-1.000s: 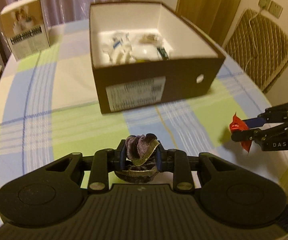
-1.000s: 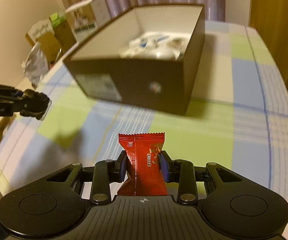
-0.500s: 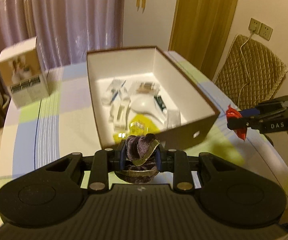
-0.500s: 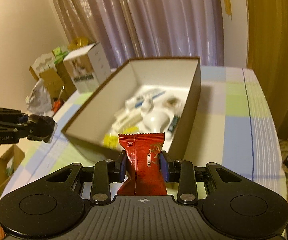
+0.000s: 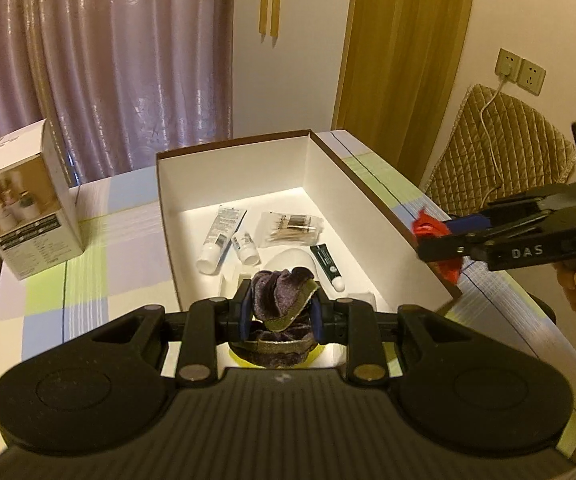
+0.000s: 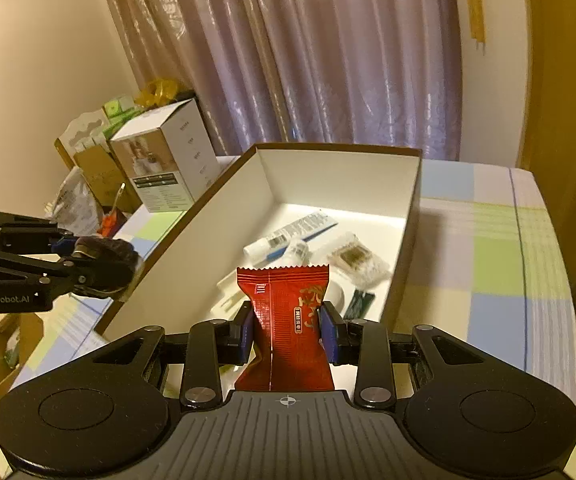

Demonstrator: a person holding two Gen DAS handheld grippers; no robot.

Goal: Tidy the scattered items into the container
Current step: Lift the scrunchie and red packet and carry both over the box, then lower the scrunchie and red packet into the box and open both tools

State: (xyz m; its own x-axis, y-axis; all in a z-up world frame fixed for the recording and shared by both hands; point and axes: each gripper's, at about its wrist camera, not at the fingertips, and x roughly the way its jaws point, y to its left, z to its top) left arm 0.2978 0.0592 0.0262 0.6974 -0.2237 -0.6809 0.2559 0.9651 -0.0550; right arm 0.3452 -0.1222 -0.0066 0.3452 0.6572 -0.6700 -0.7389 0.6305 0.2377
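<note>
An open brown cardboard box (image 5: 240, 184) with a white inside stands on the checked tablecloth; it also shows in the right wrist view (image 6: 340, 178). It holds tubes (image 5: 221, 236), a clear packet (image 5: 291, 229) and other small items. My left gripper (image 5: 280, 310) is shut on a dark purple rolled sock (image 5: 282, 296) and hangs over the box's near end. My right gripper (image 6: 287, 330) is shut on a red snack packet (image 6: 288, 312) over the box's near edge. It shows from the side in the left wrist view (image 5: 438, 236), above the box's right wall.
A white product carton (image 5: 24, 208) stands on the table left of the box. A quilted chair back (image 5: 500, 152) is beyond the table's right edge. Cartons and bags (image 6: 88, 172) are piled past the table's far left side.
Both grippers rose and moved forward from in front of the box to above it, each still holding its item. The box inside is now in full view.
</note>
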